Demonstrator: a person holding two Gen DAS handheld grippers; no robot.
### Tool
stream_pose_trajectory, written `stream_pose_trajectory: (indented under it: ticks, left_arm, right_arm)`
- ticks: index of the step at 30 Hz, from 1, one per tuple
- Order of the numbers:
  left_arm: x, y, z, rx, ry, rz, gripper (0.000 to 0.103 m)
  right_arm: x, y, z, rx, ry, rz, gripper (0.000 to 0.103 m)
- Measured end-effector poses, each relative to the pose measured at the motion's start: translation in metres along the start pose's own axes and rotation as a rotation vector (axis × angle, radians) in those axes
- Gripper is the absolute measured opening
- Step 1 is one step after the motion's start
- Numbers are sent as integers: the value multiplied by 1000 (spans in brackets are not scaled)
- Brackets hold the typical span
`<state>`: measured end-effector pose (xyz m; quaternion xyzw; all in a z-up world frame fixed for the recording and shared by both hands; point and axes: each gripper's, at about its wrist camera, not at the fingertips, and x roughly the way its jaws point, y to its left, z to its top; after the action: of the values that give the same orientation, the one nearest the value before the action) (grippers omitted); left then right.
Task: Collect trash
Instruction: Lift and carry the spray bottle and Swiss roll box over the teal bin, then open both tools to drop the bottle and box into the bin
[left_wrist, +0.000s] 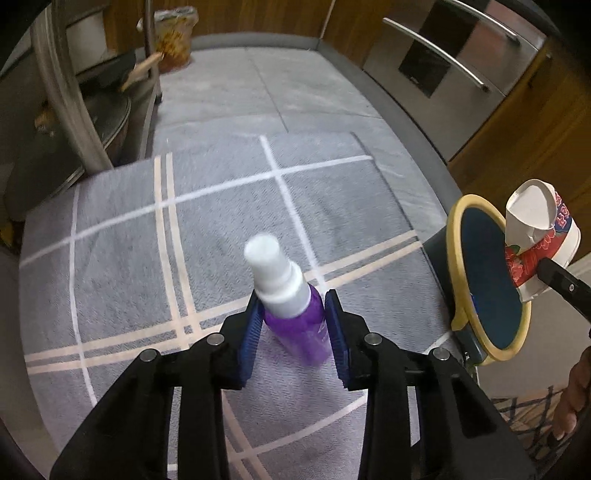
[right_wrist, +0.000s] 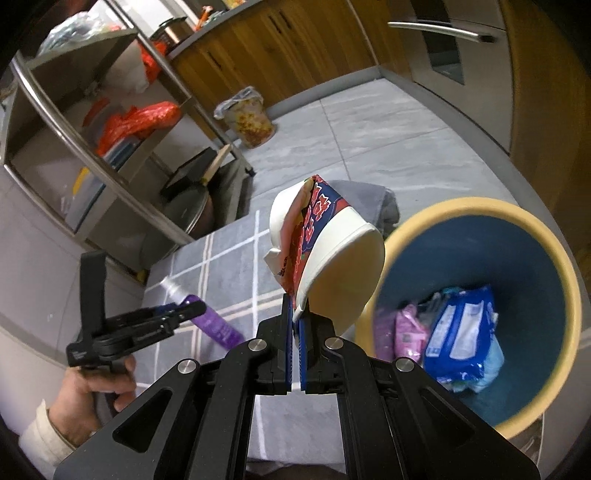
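A purple spray bottle (left_wrist: 295, 332) with a white cap stands between the blue pads of my left gripper (left_wrist: 295, 314), which is shut on its body just above the grey checked mat (left_wrist: 147, 258). In the right wrist view the bottle (right_wrist: 218, 328) tilts in the left gripper (right_wrist: 195, 308). My right gripper (right_wrist: 295, 317) is shut on the torn edge of a crushed red, blue and white paper cup (right_wrist: 332, 251), held beside the rim of the blue bin (right_wrist: 569, 280). From the left wrist the cup (left_wrist: 535, 236) hangs over the bin's yellow rim (left_wrist: 452, 236).
Blue and pink wrappers (right_wrist: 461, 332) lie inside the bin. A metal shelf cart (right_wrist: 74, 110) with bags and pans stands at the left. A small lined waste basket (right_wrist: 247, 118) sits by the wooden cabinets, an oven (left_wrist: 461, 55) at the right. A hand (right_wrist: 99, 384) holds the left gripper.
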<state>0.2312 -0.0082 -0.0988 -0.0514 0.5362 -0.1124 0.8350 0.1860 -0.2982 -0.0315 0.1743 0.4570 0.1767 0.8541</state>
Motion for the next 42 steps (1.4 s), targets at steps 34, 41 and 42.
stream_pose_trajectory:
  ticks: [34,41,42]
  left_arm:
    - [-19,-205,14,399,-129,-129,33]
    - [7,-232,10,444,-95,-109,33]
    - [9,-234,10,448,-91,-109,33]
  right_arm:
    - [-29,-116,-33,170,60,-141,4]
    - [-15,-119,-39,144,120,-181,4]
    - [-13,-118,-39,135,128,-193,4]
